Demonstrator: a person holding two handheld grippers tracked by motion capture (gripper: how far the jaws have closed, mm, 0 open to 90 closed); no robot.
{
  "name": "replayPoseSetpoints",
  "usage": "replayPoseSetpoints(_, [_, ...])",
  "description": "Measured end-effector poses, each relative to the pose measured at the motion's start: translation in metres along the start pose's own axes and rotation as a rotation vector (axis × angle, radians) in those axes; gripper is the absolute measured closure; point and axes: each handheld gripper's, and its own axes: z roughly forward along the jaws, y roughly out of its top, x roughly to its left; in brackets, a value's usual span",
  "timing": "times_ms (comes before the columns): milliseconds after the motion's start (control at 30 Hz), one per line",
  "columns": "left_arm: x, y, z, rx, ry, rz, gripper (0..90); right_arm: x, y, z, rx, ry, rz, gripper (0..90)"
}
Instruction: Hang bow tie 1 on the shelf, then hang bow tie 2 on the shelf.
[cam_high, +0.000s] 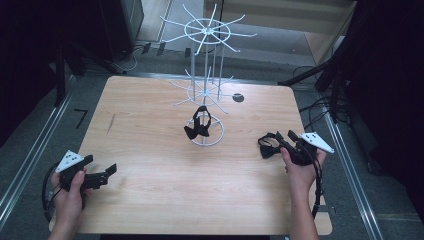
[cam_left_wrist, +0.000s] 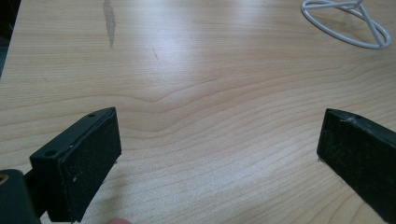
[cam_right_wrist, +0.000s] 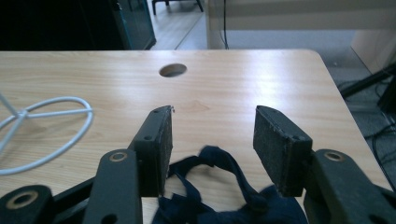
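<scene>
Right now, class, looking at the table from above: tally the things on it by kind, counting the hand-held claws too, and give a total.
Black bow ties: 2, one hanging on the rack, one lying by the right claw
White wire display rack: 1
Claws: 2, left claw, right claw
Total: 5

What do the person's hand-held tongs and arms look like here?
Both the left tongs and right tongs are black, with two flat rectangular jaws faced in rough dark pads, a grey three-cornered plate on top and a trailing black cable. Forearms are bare, no sleeves visible.
</scene>
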Motion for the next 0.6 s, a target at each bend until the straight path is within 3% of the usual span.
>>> replayPoseSetpoints(167, [0.000,0.000,-0.001,0.002,-0.003,0.000,0.2,-0.011,-0.009,0.006,0.046,-0.026,0.035,49.9])
replayPoseSetpoints(300, [0.000,-0.001,-0.001,0.001,-0.008,0.001,0.2,-0.020,-0.016,0.014,0.095,-0.020,0.063,52.8])
replayPoseSetpoints(600, [0.001,0.000,-0.001,0.006,-0.012,-0.008,0.2,-0.025,-0.025,0.027,0.173,-0.032,0.064,56.1])
